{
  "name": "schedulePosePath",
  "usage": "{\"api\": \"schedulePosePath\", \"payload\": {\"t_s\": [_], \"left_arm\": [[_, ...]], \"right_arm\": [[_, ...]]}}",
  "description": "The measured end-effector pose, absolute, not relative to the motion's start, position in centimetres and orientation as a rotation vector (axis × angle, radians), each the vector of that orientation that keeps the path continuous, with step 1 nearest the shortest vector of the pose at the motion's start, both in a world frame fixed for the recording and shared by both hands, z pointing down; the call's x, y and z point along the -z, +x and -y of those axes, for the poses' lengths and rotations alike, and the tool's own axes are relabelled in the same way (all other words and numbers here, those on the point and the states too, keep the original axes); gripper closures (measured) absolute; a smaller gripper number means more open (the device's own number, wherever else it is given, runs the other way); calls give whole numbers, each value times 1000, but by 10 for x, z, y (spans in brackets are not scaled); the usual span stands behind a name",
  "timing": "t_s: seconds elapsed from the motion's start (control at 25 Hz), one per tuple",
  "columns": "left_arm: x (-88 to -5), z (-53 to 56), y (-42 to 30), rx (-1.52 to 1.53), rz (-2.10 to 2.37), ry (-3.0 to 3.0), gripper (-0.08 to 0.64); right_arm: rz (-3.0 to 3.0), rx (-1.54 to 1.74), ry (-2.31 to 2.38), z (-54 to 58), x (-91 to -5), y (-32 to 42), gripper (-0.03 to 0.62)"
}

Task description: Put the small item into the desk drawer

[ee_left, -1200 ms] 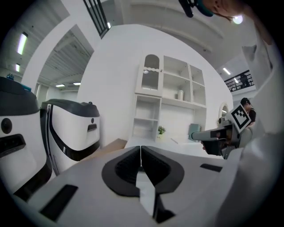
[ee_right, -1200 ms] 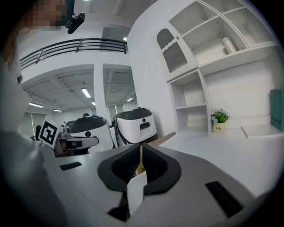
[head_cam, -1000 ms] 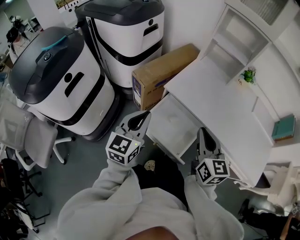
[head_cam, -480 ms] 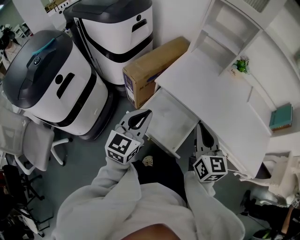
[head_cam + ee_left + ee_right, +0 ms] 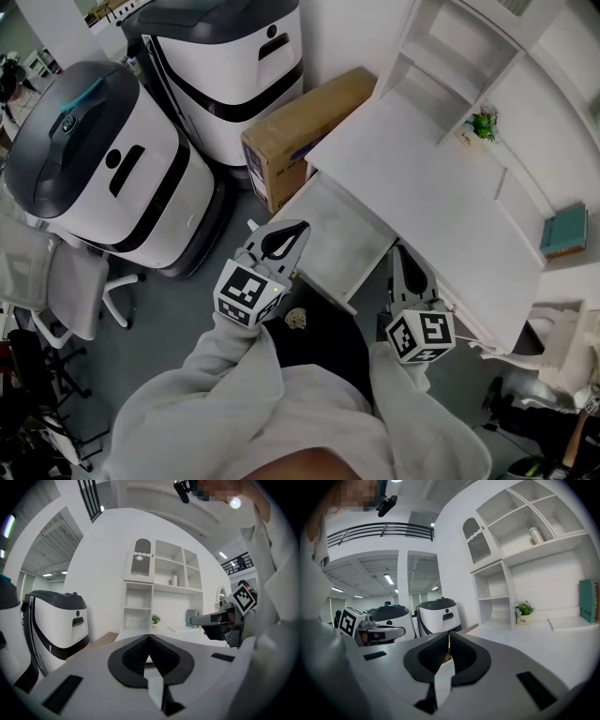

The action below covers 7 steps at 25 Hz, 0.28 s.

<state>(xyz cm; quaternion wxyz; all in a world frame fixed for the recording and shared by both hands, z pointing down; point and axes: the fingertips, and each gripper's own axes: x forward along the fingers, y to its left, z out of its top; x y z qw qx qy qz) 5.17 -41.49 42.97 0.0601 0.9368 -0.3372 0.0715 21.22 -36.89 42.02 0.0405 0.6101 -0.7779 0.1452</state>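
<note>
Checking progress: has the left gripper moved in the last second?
Yes. Against the cardboard box, the left gripper has shifted right, toward the open drawer.

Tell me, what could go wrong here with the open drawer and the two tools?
1. The left tool is right at the front corner of the open drawer, so it might bump it.
2. The left tool and the right tool are both shut with nothing between them, so the drawer might get closed with no item in it.
3. The cardboard box stands close beside the drawer; a sideways swing could knock it.
</note>
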Motion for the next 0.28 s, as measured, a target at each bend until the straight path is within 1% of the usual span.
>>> {"api": "schedulePosePath", "payload": {"t_s": [0.28], "left_arm": [[-435, 417, 62, -241, 1017, 2835, 545]], "right_arm": [[2388, -465, 1855, 372, -425, 218, 555]]}}
